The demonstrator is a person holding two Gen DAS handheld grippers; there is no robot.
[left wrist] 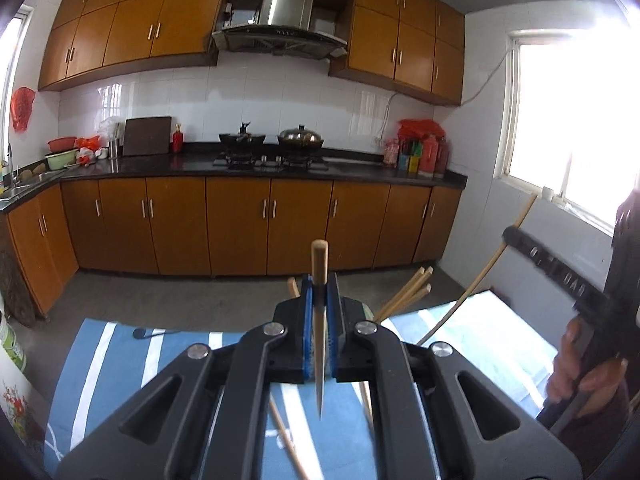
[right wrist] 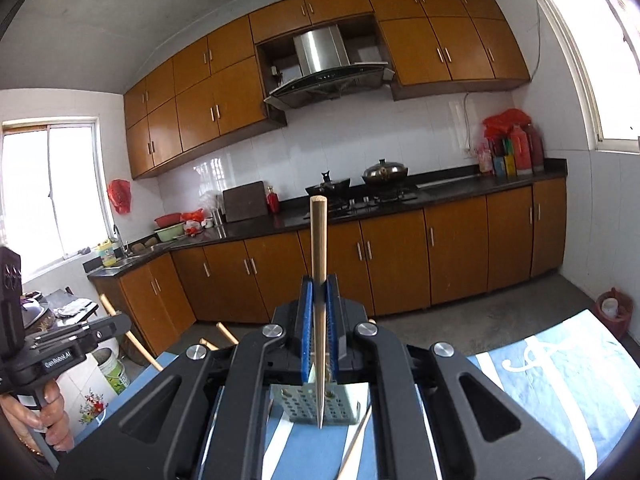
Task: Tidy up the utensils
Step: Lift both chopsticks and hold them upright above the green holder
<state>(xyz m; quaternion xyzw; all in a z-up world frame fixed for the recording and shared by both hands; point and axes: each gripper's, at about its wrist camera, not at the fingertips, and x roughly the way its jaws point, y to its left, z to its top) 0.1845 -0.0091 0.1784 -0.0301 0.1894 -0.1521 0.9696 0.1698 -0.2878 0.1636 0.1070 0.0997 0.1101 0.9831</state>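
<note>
1. My left hand-held gripper (left wrist: 320,292) is matt black plastic with blue ribbed pads and bright metal rivets.
2. The chopstick (left wrist: 319,264) it pinches is smooth pale wood, tapering to a point.
3. My right hand-held gripper (right wrist: 320,296) has the same matt black body; its chopstick (right wrist: 319,240) is the same smooth wood.
4. The cloth (left wrist: 120,344) under me is blue woven fabric with white stripes, matt.
5. The holder (right wrist: 316,406) looks like grey-green perforated plastic.
6. The cabinets (left wrist: 236,224) are semi-gloss brown wood; the worktop (left wrist: 192,166) is glossy black stone.
7. The wall tiles (left wrist: 248,108) are glossy white.
</note>
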